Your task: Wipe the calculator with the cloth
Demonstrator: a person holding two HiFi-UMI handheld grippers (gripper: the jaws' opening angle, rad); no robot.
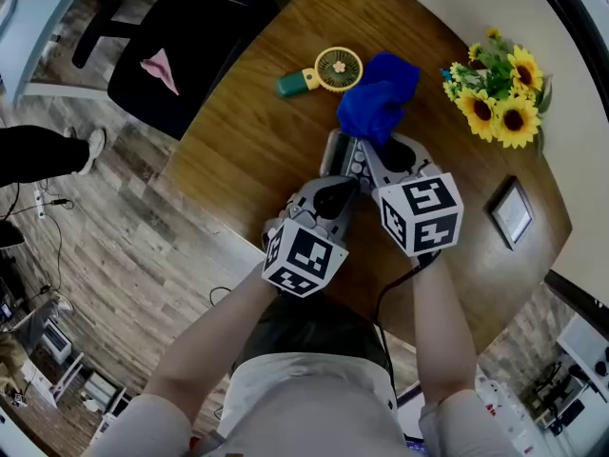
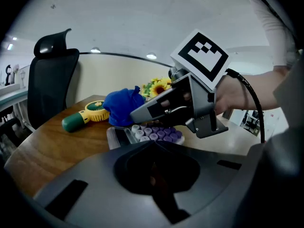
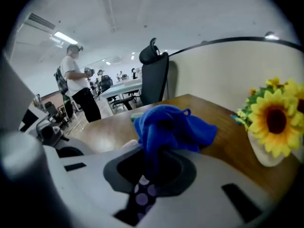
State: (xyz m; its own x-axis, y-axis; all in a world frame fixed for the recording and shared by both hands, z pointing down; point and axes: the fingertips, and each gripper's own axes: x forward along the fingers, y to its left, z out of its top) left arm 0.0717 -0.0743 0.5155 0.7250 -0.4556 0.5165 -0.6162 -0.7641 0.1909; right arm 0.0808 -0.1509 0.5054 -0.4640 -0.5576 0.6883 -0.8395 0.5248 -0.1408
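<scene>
A calculator [image 1: 341, 152] with purple keys [image 2: 154, 134] lies on the round wooden table [image 1: 247, 150]. A crumpled blue cloth [image 1: 377, 98] hangs over its far end. My right gripper [image 1: 377, 143] is shut on the cloth [image 3: 166, 127], and purple keys show below its jaws. In the left gripper view the right gripper [image 2: 136, 116] reaches across just above the keys. My left gripper [image 1: 335, 190] sits at the calculator's near end, jaws [image 2: 152, 143] together, with their tips hiding that edge.
A green and yellow hand fan [image 1: 322, 72] lies beyond the calculator. A vase of sunflowers [image 1: 500, 89] and a small picture frame [image 1: 511, 212] stand at the right. A black office chair [image 1: 181, 60] is by the table's far left edge. A person stands far off [image 3: 76, 87].
</scene>
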